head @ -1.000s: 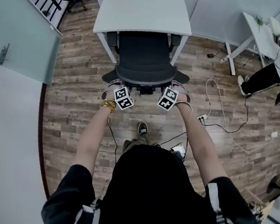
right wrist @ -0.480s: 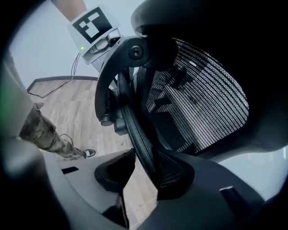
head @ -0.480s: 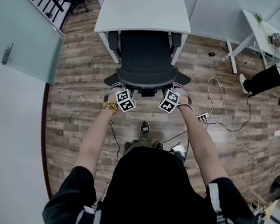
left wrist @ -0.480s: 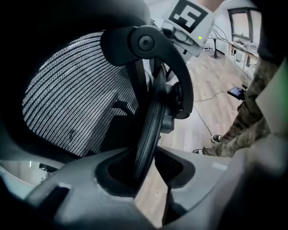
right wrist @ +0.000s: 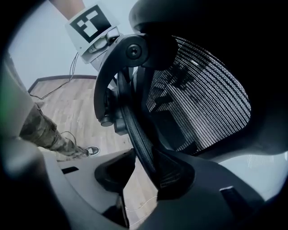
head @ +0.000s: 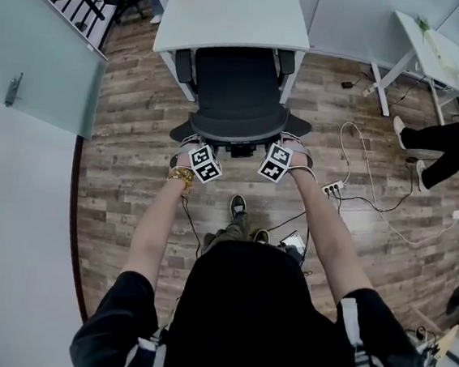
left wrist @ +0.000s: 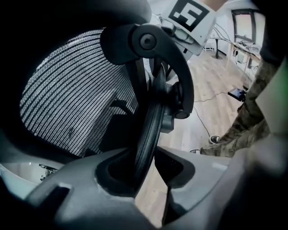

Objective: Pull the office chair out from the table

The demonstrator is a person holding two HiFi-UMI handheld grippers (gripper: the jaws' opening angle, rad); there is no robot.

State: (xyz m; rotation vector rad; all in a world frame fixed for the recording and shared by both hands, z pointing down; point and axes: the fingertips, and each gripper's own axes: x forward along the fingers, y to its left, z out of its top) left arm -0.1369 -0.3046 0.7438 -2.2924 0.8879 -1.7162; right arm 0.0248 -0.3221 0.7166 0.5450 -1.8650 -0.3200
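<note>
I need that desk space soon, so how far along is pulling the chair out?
Done: left gripper and right gripper each clamp the office chair's backrest rim. In hand: the pull. Left: its front sits under the table edge, so it needs rolling clear.

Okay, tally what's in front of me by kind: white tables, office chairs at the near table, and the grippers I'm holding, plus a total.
white tables: 2, near table and far table
office chair: 1
grippers: 2, left gripper and right gripper
total: 5
</note>
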